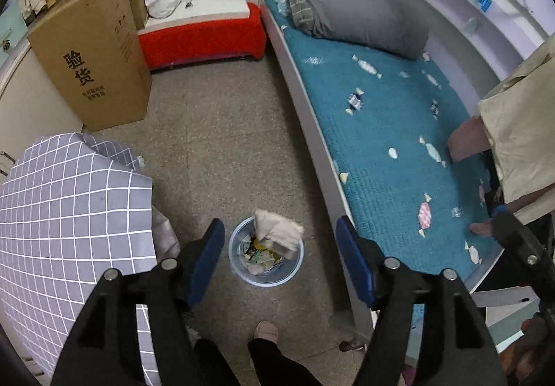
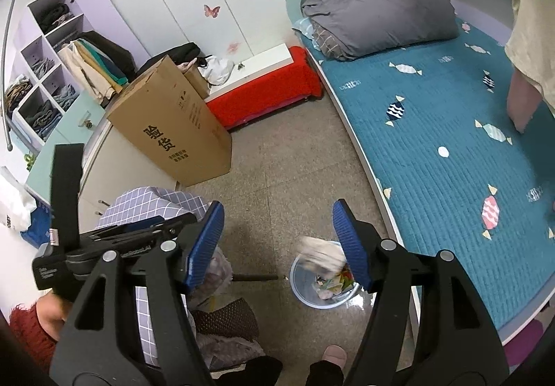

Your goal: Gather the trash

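Note:
A small translucent blue trash bin (image 1: 242, 268) stands on the floor beside the bed, holding several scraps of paper and wrappers. A crumpled whitish tissue (image 1: 277, 230) sits at the bin's top edge, above the other scraps; it looks blurred in the right wrist view (image 2: 321, 256). My left gripper (image 1: 280, 230) hangs over the bin, open, with nothing between its blue pads (image 1: 208, 257). My right gripper (image 2: 277, 212) is also open and empty, above the floor just left of the bin (image 2: 305, 299). The left gripper's black body (image 2: 66, 247) shows at the left of the right wrist view.
A bed with a teal candy-print quilt (image 1: 381, 143) and a folded grey duvet (image 1: 353, 8) runs along the right. A tall cardboard box (image 1: 93, 53), a red bench (image 1: 204, 35) and a grey checked cloth (image 1: 69, 212) stand to the left. A slippered foot (image 1: 266, 332) is near the bin.

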`<state>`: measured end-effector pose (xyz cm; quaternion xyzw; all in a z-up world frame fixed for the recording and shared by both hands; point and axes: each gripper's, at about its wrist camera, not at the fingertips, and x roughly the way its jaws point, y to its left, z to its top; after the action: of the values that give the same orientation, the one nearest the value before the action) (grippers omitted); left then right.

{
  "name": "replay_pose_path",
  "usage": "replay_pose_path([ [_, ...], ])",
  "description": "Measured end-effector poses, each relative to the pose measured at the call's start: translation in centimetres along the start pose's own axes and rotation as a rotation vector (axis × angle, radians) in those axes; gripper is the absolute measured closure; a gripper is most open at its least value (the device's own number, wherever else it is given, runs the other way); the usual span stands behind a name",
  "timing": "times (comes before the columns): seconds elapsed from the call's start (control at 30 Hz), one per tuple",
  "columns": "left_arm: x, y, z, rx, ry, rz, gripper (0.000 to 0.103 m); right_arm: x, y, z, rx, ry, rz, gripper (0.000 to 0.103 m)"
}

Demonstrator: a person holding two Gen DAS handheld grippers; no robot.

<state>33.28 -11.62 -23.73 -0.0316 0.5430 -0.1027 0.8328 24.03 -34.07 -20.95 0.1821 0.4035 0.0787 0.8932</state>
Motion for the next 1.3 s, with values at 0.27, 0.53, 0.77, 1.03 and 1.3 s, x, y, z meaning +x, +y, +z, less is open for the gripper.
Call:
replay_pose_path([
  [0.27,-5.0,0.0,-2.3,-0.018,-0.101,0.025,0.035,-1.2,2.3,-0.5,-0.06,-0.013,0.038,0.038],
  [0.53,-11.7,0.7,-3.9,-0.017,-0.227,0.065,0.033,-4.8,5.9,-1.2,-0.108,-0.089,0.075,0.037],
  [0.77,-18.1,2.2,-6.3,-0.011,-0.335,0.098,0.028,-9.6,9.4,-3.3,-0.155,-0.187,0.061,0.033],
  [1.03,-24.5,3.5,-11.1,0.065,-0.434,0.092,0.025,-15.5,13.0,-7.5,-0.131,-0.302,0.015,0.027],
  [1.3,-29.9,5.0,-16.9,0.135,-0.504,0.083,0.018,-20.9,17.5,-12.7,-0.134,-0.409,-0.025,0.021],
])
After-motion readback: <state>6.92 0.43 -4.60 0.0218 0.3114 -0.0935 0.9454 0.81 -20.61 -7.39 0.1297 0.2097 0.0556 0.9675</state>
